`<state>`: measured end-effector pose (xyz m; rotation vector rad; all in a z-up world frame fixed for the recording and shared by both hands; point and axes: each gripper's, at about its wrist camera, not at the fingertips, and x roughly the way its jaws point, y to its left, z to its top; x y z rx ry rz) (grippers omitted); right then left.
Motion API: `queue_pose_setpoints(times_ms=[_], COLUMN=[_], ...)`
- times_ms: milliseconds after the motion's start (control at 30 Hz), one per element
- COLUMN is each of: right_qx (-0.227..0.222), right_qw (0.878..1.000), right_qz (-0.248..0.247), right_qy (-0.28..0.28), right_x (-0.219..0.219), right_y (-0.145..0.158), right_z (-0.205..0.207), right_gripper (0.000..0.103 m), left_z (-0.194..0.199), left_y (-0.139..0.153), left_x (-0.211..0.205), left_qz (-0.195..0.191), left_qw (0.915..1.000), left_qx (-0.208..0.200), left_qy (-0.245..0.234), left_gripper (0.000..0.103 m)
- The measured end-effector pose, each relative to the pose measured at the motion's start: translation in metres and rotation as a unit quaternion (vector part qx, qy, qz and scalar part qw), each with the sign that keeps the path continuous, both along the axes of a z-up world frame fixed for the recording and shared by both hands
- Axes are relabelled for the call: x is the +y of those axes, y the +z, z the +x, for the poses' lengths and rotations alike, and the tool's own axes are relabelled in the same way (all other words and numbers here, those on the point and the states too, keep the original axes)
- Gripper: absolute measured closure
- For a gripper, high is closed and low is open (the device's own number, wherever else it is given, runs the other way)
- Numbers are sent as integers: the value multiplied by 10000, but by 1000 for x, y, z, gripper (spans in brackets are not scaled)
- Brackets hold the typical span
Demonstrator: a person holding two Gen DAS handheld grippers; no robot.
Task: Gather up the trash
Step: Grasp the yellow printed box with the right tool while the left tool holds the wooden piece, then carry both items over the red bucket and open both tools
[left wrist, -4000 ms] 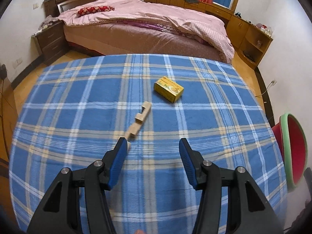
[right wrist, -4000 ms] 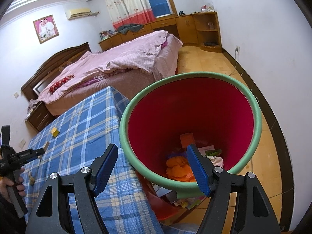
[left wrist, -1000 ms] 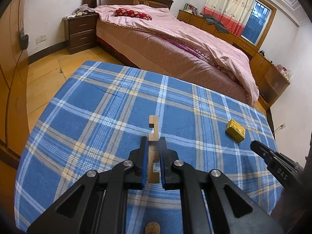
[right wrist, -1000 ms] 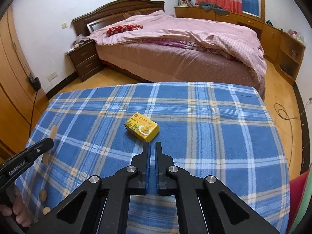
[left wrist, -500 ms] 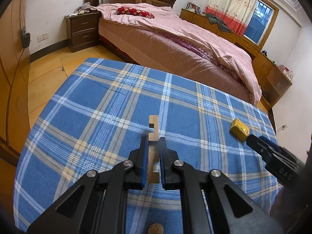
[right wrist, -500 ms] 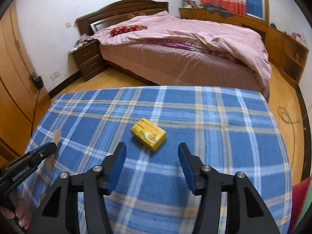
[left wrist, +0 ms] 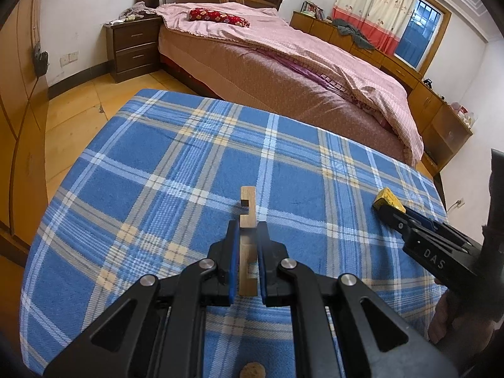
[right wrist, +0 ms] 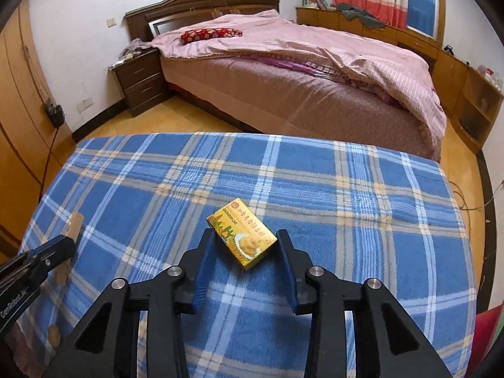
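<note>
Left claw (left wrist: pixel 245 245): clamped on wooden piece (left wrist: pixel 246 217), over near tabletop (left wrist: pixel 151 170).
Right claw (right wrist: pixel 245 252): closing, astride yellow box (right wrist: pixel 242 237), mid-tabletop; pads not pressing.
Risk: box lies skewed, may twist out.

Notched wooden strip (left wrist: pixel 246 220), lengthwise on plaid tablecloth (left wrist: pixel 151 170); yellow printed box (right wrist: pixel 242 238) flat, to its right.

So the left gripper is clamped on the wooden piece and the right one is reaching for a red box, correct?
Not quite: the box is yellow, as the right wrist view shows. The left gripper is indeed shut on the wooden piece, and the right gripper straddles the box.
</note>
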<state>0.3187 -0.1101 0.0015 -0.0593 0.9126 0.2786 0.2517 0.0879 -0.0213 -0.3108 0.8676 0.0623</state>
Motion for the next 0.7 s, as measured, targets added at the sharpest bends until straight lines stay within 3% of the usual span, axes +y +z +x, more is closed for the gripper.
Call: queue_pose_setpoints(times_ms=[700], right_qx=[-404], right_qw=[9964], right_qz=[578], right_qy=[-472], right_x=[-64], right_y=[58], right_z=[-98], right_gripper=[65], left_z=[-17], left_y=[31], left_x=[-36], left_qz=[133], left_qw=[9978], left_qx=[-437], left_qy=[-479], left_gripper=[93])
